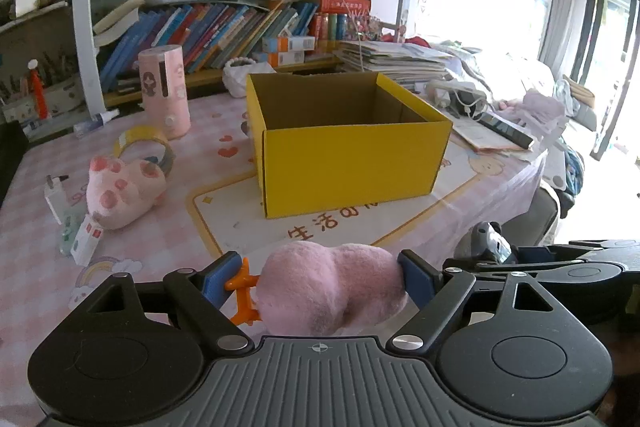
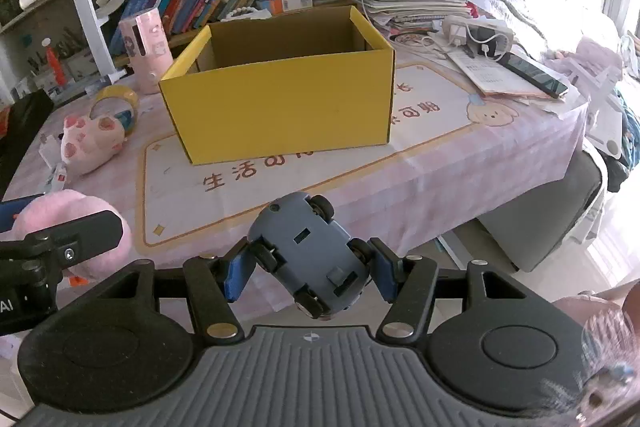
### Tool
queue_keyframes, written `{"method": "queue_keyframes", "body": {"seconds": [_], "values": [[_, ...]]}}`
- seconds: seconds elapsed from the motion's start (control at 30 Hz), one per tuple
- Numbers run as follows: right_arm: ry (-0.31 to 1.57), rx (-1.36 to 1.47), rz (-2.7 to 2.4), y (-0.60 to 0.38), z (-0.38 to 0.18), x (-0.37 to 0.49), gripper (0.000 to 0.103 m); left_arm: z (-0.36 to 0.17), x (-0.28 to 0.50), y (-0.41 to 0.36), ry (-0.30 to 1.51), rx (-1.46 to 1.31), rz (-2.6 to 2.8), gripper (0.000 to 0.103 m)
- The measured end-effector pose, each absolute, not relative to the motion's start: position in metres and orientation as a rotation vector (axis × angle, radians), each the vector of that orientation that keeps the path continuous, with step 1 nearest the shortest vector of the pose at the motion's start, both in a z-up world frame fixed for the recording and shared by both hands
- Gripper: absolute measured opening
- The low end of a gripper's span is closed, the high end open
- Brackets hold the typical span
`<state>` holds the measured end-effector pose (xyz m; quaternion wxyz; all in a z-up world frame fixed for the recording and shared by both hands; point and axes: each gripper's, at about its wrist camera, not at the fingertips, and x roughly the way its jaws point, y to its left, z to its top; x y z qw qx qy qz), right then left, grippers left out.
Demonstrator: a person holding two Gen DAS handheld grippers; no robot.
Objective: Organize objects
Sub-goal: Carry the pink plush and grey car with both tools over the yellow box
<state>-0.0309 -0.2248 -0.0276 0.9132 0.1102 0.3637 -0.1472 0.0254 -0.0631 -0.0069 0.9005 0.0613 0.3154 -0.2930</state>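
An open yellow cardboard box [image 1: 352,155] stands empty on the pink tablecloth; it also shows in the right wrist view [image 2: 280,103]. My left gripper [image 1: 320,277] is shut on a pink plush toy with orange feet [image 1: 332,291], held above the table's near edge. That plush shows at the left in the right wrist view [image 2: 100,223]. My right gripper [image 2: 310,267] is shut on a grey-blue toy car [image 2: 308,251], underside up, in front of the box. The car shows at the right in the left wrist view [image 1: 486,239].
A pink paw plush [image 1: 120,191], a yellow tape roll [image 1: 146,143], a pink cylinder [image 1: 164,91] and small white items lie left of the box. Papers, a phone [image 2: 532,71] and a power strip [image 2: 480,35] lie right. Bookshelves stand behind.
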Motion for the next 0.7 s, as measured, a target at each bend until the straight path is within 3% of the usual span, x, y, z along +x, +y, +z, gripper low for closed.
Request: {"method": "queue_keyframes", "body": {"seconds": [0.7], "values": [[0.702, 0.148, -0.248, -0.266, -0.01, 0.036, 0.058, 0.004, 0.083, -0.106, 0.606, 0.088, -0.572, 0.086]]}}
